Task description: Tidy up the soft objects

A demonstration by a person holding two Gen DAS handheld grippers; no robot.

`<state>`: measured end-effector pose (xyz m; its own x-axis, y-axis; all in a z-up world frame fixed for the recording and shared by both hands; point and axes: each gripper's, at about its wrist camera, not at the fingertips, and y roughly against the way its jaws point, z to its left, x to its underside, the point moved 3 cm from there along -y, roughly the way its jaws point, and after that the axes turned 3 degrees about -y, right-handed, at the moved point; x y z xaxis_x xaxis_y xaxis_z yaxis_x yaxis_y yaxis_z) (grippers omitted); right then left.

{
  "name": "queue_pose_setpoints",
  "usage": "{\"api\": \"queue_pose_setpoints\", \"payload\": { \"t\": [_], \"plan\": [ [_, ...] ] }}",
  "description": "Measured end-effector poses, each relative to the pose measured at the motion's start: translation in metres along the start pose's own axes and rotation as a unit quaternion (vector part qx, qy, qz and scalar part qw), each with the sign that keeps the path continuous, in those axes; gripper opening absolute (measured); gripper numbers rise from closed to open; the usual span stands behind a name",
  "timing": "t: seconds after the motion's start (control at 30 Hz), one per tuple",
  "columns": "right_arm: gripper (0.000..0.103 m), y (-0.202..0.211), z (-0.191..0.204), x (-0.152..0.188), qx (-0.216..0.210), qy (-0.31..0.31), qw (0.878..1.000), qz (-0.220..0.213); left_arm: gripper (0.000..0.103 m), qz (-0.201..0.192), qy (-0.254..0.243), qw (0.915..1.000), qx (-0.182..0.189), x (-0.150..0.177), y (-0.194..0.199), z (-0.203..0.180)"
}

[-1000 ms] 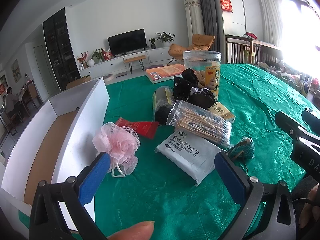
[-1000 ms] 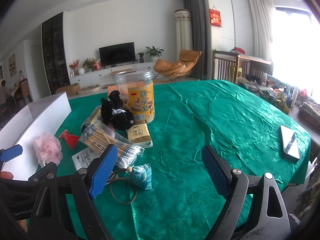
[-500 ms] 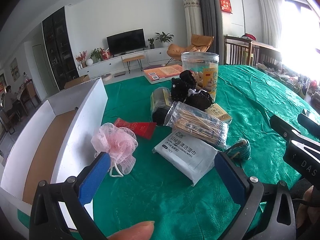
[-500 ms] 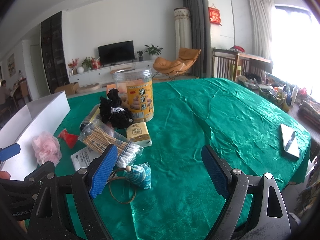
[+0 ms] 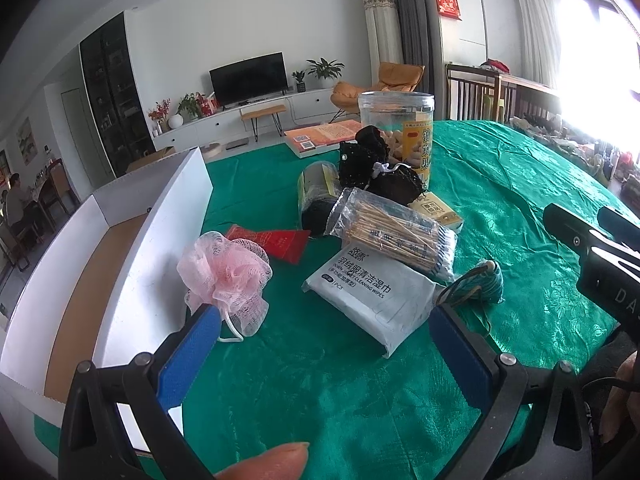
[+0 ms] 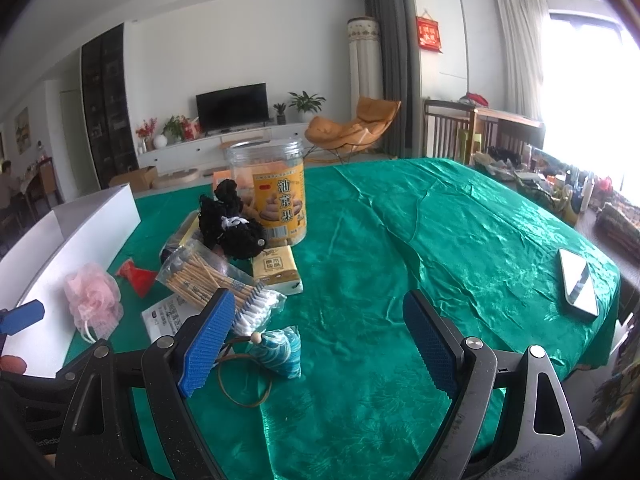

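Hovering above the green tablecloth (image 5: pixel 320 380), the left gripper (image 5: pixel 324 354) is standing wide open and holding nothing; the right gripper (image 6: pixel 320 340) is likewise gaping and carrying nothing. Judging from the layout, the step in hand is reaching for a first soft item, and the pink mesh bath pouf (image 5: pixel 226 276) looks the likeliest. In the left wrist view it is sitting at about ten o'clock from the gap between the jaws, just beside the left blue pad (image 5: pixel 188 356) and hard against the outer wall of the white cardboard box (image 5: pixel 168 216). To do this well, the person should be swinging the claw leftward to centre the pouf, then closing gently on its bulk, not its white cord loop, since mesh is compressing easily and may slip. Further out, at one o'clock, a pack of cleaning wipes (image 5: pixel 372 296) is lying under a bag of cotton swabs (image 5: pixel 396 236). Beyond, at twelve, black scrunchies (image 5: pixel 372 164) are resting against a clear snack jar (image 5: pixel 400 128). Near the right gripper's left pad, a teal striped pouch (image 6: pixel 284 348) is sitting at eleven o'clock.
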<state>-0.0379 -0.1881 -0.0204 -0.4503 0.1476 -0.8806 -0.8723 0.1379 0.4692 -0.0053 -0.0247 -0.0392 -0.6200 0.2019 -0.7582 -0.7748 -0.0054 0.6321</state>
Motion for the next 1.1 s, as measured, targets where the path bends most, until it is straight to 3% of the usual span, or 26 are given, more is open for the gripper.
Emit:
{"api": "queue_pose_setpoints", "payload": {
  "t": [0.57,0.77,1.1],
  "plan": [
    [0.088,0.0,-0.001,-0.001,-0.001,-0.002,1.0,0.001,0.103,0.018,-0.004,0.9998,0.003,0.008,-0.007,-0.002],
    [0.088,-0.001,-0.003,0.0,-0.001,-0.005,1.0,0.005,0.103,0.064,0.009,0.9979,0.004,0.013,-0.021,0.005],
    [0.088,-0.012,-0.017,0.004,-0.003,-0.044,0.999,0.026,0.103,0.097,-0.007,0.9952,0.0,0.024,-0.035,-0.001]
  ]
}}
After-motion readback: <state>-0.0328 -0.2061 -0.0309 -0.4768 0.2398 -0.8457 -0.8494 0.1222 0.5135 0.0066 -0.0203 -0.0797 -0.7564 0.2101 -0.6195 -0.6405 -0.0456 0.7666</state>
